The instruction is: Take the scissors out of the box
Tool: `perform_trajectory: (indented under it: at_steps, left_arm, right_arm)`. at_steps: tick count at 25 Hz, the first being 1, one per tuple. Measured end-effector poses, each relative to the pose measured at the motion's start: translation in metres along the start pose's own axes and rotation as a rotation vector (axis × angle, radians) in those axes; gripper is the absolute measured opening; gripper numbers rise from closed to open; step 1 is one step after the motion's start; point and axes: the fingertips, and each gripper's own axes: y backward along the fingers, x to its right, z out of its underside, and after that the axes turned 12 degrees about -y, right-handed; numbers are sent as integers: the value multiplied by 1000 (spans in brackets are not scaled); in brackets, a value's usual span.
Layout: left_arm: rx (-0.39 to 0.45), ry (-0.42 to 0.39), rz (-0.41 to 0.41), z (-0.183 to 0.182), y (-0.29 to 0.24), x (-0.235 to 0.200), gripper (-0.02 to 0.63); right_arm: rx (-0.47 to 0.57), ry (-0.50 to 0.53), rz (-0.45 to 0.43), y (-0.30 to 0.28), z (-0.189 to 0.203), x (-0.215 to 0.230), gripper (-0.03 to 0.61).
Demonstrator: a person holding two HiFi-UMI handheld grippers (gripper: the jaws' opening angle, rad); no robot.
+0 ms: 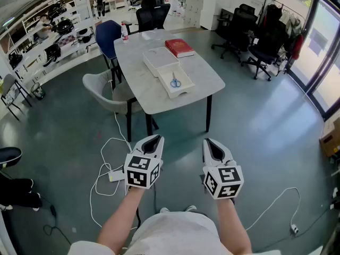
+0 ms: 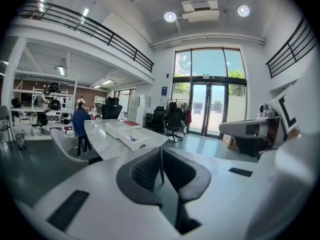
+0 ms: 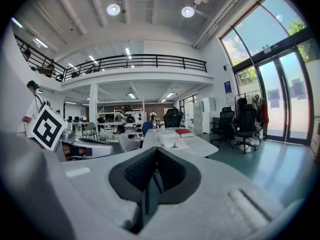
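Note:
Blue-handled scissors lie in a shallow white box near the front edge of a grey table; they also show as a small blue speck in the left gripper view and the right gripper view. Both grippers are held well short of the table, above the floor. My left gripper is shut and empty, its jaws meeting in the left gripper view. My right gripper is likewise shut with nothing in it.
A second white box or lid and a red book lie farther back on the table. A grey chair stands at the table's left, a blue chair behind. White cables trail on the floor. Black office chairs stand right.

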Motion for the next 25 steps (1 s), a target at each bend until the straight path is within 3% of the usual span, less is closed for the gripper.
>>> perform_trajectory:
  at_steps: [5, 16, 25]
  left_arm:
    - [3, -30, 23, -4, -1, 1, 23]
    - [14, 9, 13, -2, -20, -9, 25]
    - [9, 20, -26, -15, -72, -17, 25]
  right_arm:
    - [-13, -3, -7, -3, -2, -3, 5]
    - [-39, -8, -15, -21, 2, 8, 5]
    - [-53, -17, -47, -59, -10, 52, 5]
